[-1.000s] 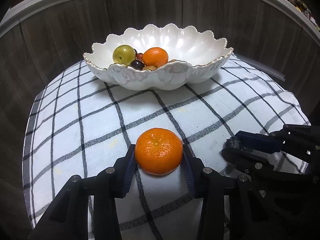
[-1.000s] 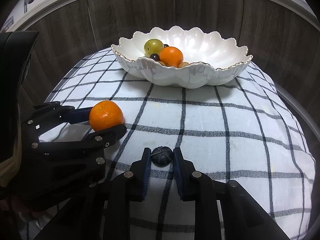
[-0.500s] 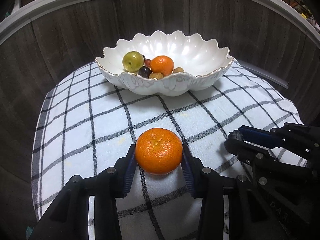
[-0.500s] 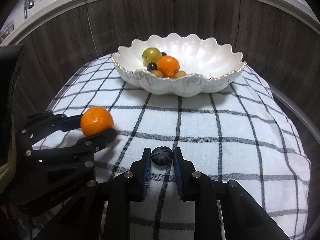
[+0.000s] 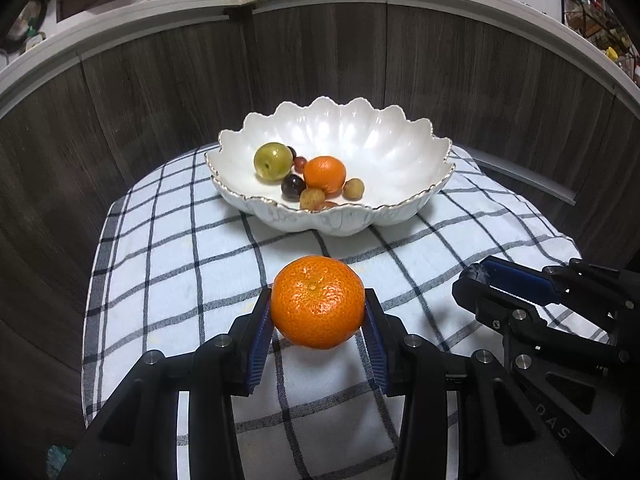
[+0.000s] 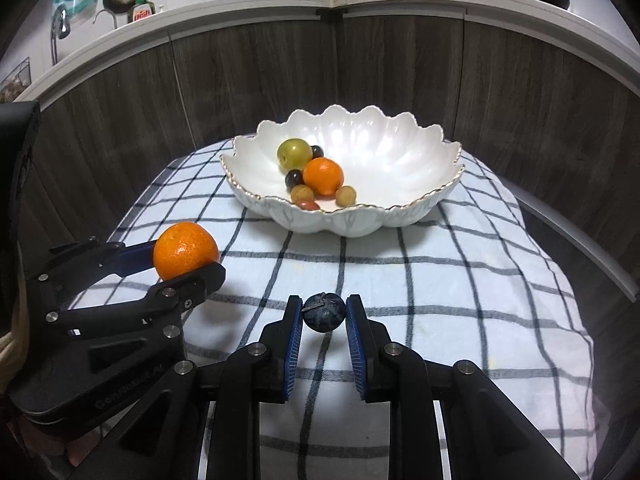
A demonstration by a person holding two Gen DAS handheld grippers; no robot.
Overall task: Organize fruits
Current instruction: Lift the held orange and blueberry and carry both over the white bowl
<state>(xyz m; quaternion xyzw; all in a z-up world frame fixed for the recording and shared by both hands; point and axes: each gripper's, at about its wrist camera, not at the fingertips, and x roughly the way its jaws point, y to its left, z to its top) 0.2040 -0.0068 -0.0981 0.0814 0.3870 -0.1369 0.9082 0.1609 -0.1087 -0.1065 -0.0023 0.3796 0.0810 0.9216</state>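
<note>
glossy ceramic bowl (image 5: 400, 208), woven checked cloth (image 5: 168, 264), wood-grain panels (image 5: 120, 112)

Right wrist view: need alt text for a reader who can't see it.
The right hand-held gripper is shut on a small dark blue fruit above a checked cloth. At left, the left hand-held gripper clamps a mandarin. Behind them stands a white scalloped bowl holding a mandarin, a green fruit and several small ones.

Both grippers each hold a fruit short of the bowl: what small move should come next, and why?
Probably carry both forward over the white bowl. The left gripper clamps a mandarin, the right gripper a small dark fruit, and the bowl's right half is bare.
</note>
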